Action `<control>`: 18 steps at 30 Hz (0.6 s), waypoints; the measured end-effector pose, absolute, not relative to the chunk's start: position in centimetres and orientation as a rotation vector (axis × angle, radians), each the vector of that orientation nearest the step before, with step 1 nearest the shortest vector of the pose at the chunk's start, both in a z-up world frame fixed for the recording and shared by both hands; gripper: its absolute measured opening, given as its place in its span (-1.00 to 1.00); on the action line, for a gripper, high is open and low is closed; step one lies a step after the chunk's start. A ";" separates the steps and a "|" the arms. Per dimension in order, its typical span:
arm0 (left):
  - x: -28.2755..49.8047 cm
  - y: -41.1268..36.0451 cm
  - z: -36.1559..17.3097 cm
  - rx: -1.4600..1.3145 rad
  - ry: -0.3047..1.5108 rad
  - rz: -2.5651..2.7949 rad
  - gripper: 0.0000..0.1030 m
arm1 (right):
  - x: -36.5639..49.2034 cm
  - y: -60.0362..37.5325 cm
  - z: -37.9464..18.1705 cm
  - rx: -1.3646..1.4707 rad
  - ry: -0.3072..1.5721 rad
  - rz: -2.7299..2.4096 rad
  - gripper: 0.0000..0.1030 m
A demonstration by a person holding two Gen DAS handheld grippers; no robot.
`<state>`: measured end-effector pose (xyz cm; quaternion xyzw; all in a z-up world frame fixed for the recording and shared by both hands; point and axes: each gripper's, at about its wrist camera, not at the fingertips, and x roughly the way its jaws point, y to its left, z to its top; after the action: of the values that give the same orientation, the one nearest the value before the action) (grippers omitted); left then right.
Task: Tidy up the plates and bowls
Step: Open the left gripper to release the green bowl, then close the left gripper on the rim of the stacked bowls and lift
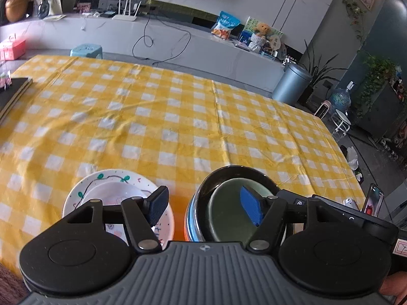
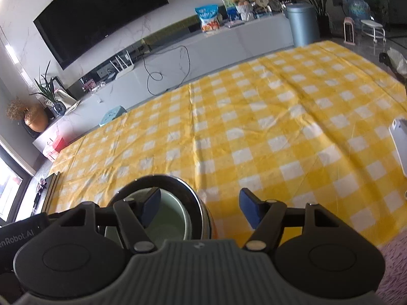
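Note:
Two stacks stand side by side near the front edge of the yellow checked tablecloth (image 1: 178, 117). On the left is a white plate (image 1: 84, 190) painted with green leaves, with a smaller white plate (image 1: 119, 193) on top. On the right is a dark bowl (image 1: 218, 175) with a shiny side, and a green bowl (image 1: 229, 213) nested inside. My left gripper (image 1: 204, 207) is open, one finger over the plates and the other over the green bowl. My right gripper (image 2: 201, 208) is open astride the dark bowl's (image 2: 178, 180) right wall, its left finger inside the green bowl (image 2: 173, 216). Neither holds anything.
A dark flat board (image 1: 12, 94) lies at the table's left edge. A phone (image 1: 372, 200) stands upright at the right, and a white device (image 2: 399, 142) lies near the right edge. Behind the table runs a long low cabinet (image 1: 178, 40); a grey bin (image 1: 292, 81) stands on the floor.

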<state>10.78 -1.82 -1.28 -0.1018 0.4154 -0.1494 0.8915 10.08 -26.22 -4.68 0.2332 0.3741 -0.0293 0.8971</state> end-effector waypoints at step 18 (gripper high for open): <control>12.2 -1.1 -6.2 -0.422 1.036 -0.295 0.49 | 10.9 -27.4 -8.8 0.730 0.950 -0.002 0.34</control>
<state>12.19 -1.06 -6.20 -0.1996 0.4894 -0.1393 0.8374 10.87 -27.37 -8.80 0.3434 0.4471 -0.0009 0.8259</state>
